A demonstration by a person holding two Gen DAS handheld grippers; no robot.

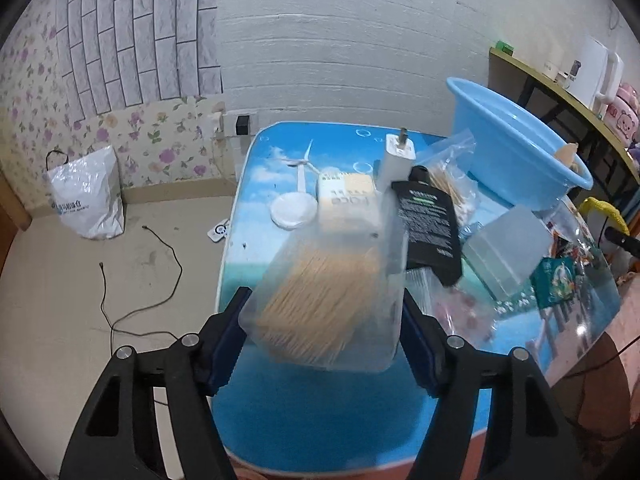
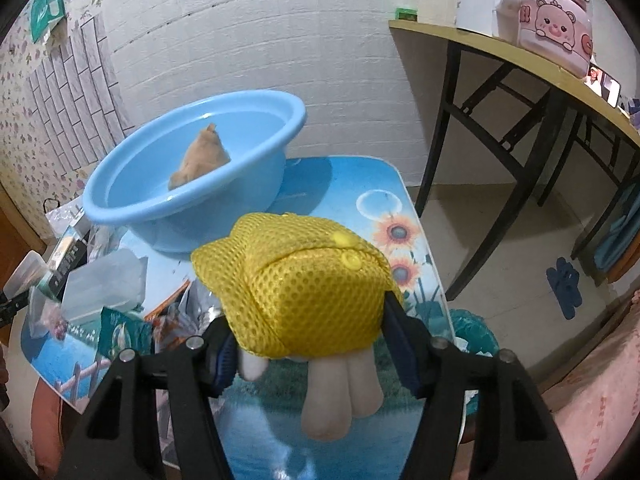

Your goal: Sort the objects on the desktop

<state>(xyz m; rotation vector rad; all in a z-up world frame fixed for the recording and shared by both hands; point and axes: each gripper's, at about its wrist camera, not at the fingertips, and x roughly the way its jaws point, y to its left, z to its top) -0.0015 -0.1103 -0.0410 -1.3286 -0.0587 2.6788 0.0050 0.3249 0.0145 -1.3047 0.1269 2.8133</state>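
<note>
Yellow mesh-covered plush toy (image 2: 304, 288) was pinched in the right tool (image 2: 308, 332), lifted off the table (image 2: 404, 200); light-blue plastic basin (image 2: 192, 184) sat just ahead-left, toward the far edge. Left tool (image 1: 324, 328) clamped a clear bag of wooden sticks (image 1: 328, 300), long axis pointing away; basin lay far-right of it, so the right hand was nearer.

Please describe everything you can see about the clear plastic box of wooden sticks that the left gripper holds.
The clear plastic box of thin wooden sticks is translucent, roughly rectangular with rounded corners, and packed with pale tan sticks lying parallel, like toothpicks. It sits between the left gripper, whose blue-padded fingers press its two sides. It looks lifted and tilted over the blue scenic table cover. Its far end overlaps a white-and-yellow packet in the picture; contact cannot be told.
</note>
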